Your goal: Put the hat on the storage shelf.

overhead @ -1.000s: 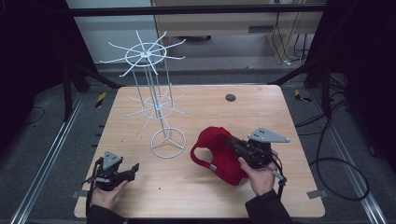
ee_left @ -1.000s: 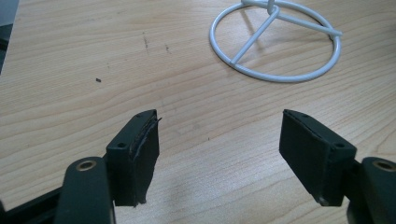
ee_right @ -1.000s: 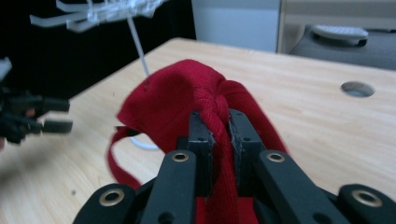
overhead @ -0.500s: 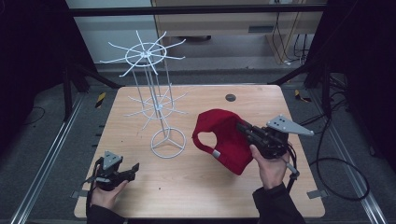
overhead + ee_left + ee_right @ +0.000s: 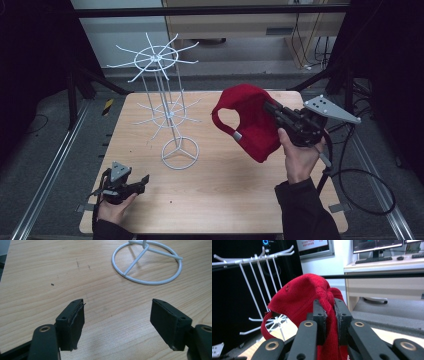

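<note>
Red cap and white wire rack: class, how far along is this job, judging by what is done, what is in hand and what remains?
Done: the red cap is gripped and off the table. In hand: the right gripper is shut on its fabric, holding it in the air beside the wire rack. Left: no cap hangs on the rack's prongs yet, so hanging it probably remains. The left gripper rests open, holding nothing.

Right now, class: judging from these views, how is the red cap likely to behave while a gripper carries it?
The red cap probably flops: its fabric bunches between the right gripper jaws. Its strap dangles and might snag the white wire rack. It seems light, since a pinch at one spot holds it.
</note>
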`<state>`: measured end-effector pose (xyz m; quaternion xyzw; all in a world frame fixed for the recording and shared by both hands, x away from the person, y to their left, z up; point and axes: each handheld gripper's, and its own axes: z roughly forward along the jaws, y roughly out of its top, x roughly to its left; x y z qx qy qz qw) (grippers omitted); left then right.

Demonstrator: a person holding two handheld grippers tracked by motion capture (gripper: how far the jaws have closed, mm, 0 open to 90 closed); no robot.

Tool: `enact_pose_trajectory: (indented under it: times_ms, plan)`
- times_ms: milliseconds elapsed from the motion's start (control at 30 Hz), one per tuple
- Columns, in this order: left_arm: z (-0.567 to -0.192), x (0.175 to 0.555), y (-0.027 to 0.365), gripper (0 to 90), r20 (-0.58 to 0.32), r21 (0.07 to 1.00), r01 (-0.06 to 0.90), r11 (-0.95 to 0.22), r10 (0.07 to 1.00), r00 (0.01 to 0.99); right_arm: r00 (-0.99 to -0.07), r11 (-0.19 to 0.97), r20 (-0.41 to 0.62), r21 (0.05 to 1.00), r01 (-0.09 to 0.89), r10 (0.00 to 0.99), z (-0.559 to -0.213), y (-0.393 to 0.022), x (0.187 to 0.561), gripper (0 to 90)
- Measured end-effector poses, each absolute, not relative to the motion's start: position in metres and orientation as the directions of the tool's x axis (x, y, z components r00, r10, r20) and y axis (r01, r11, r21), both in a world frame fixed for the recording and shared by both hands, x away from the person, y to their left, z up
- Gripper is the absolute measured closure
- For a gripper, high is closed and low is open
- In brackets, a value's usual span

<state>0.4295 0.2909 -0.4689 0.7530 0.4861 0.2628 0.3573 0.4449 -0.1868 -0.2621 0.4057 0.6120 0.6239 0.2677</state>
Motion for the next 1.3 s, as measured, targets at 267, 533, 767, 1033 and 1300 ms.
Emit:
enact_pose_trajectory:
  times_ms: [267, 533, 767, 1033, 1300]
  plan:
    - [-0.469, 0.430, 0.291, 27.2, 0.048, 0.792, 0.546, -0.273, 0.920, 0.390, -0.537, -0.133, 0.182, 0.983, 0.129, 0.824, -0.238, -0.179, 0.449, 82.1]
    - [-0.469, 0.430, 0.291, 27.2, 0.051, 0.792, 0.544, -0.277, 0.918, 0.392, -0.554, -0.151, 0.168, 0.986, 0.078, 0.815, -0.202, -0.164, 0.452, 82.1]
    - [-0.469, 0.430, 0.289, 27.2, 0.057, 0.791, 0.541, -0.284, 0.916, 0.397, -0.561, -0.167, 0.163, 0.985, 0.044, 0.811, -0.175, -0.154, 0.458, 82.1]
    - [-0.469, 0.430, 0.290, 27.3, 0.053, 0.793, 0.542, -0.278, 0.917, 0.395, -0.556, -0.172, 0.157, 0.985, 0.026, 0.816, -0.160, -0.143, 0.473, 82.1]
    - [-0.469, 0.429, 0.289, 27.2, 0.056, 0.793, 0.538, -0.284, 0.915, 0.400, -0.550, -0.174, 0.154, 0.985, 0.016, 0.821, -0.153, -0.134, 0.484, 82.1]
